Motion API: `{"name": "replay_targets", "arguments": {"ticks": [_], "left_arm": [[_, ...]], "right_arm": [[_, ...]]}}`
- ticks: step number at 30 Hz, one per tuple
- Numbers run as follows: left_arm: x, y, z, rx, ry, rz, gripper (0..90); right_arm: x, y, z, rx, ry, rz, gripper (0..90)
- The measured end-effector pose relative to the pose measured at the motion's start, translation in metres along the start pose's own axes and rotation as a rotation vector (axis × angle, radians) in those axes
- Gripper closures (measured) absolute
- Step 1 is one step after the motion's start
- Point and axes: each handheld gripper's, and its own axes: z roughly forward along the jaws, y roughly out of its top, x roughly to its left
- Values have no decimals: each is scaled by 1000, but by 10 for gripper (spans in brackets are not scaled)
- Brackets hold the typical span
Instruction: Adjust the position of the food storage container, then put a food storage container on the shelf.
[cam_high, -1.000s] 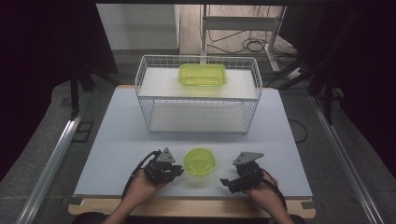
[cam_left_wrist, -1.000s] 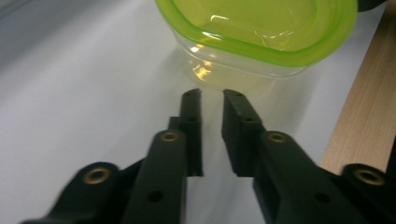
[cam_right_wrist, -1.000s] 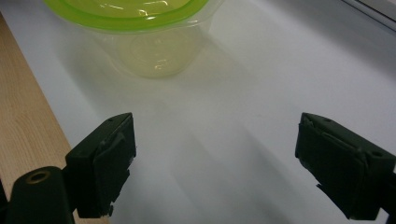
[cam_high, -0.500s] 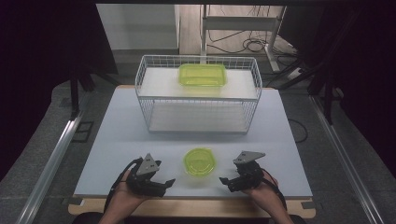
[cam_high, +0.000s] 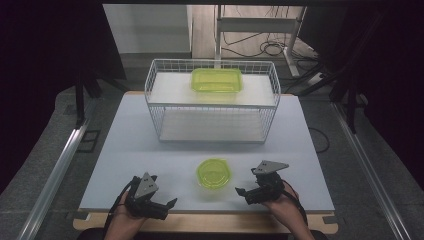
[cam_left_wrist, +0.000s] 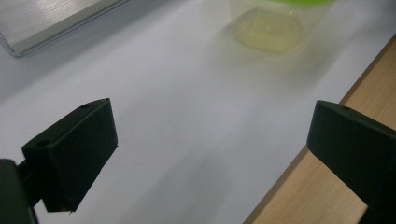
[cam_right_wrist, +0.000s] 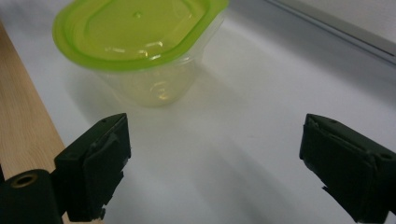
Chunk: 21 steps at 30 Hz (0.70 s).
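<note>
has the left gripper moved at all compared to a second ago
Yes. The left gripper has pulled back toward the table's near edge and leftward, away from the small lidded container.

A tub (cam_high: 214, 173) sits on the table (cam_high: 125, 145) near its front edge, between 2 grippers: the left gripper (cam_high: 159, 207) to its left and nearer the edge, the right gripper (cam_high: 247, 193) to its right. Behind the tub, toward the table's far side, stands a wire rack (cam_high: 212, 102). A second tub (cam_high: 216, 80) rests on the rack's upper shelf.
</note>
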Motion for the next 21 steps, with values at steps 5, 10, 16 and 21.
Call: {"name": "replay_targets", "arguments": {"ticks": [5, 10, 16, 21], "left_arm": [[-2, -3, 2, -15, 4, 24, 6], [2, -5, -1, -35, 9, 0, 7], [3, -7, -1, -33, 13, 4, 11], [-2, -7, 3, -13, 13, 36, 11]], "right_arm": [[-4, -1, -2, -26, -3, 21, 58], [-4, -2, 0, -35, -2, 9, 54], [-5, -2, 0, -31, 0, 11, 56], [-3, 1, 1, -3, 20, 37, 59]]}}
